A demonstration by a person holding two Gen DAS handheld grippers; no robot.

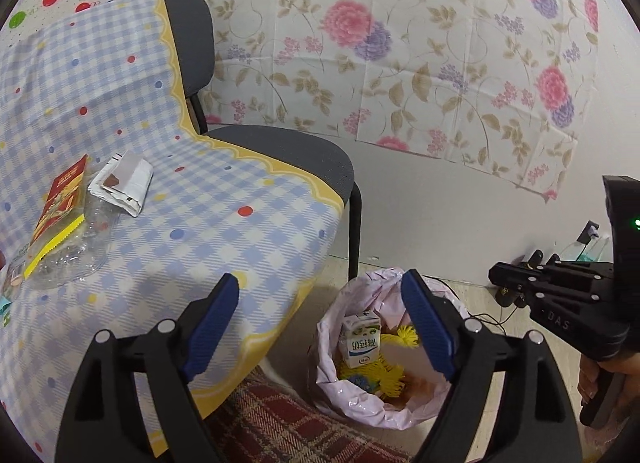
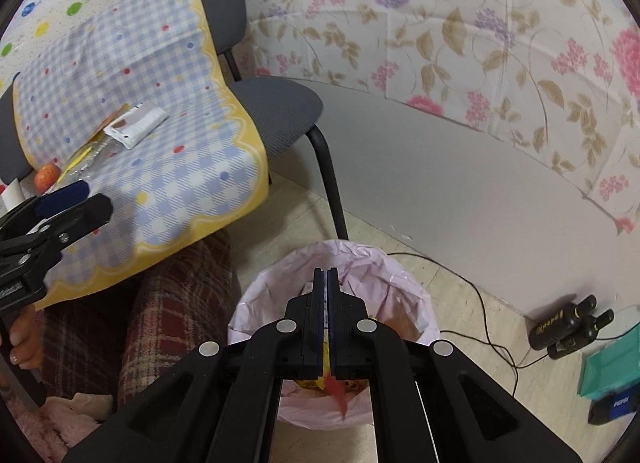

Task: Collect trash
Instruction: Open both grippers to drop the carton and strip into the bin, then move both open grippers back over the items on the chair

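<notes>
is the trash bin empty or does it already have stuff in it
Not empty. The left wrist view shows a small milk carton and yellow fuzzy items lying inside the pink-lined trash bin.
</notes>
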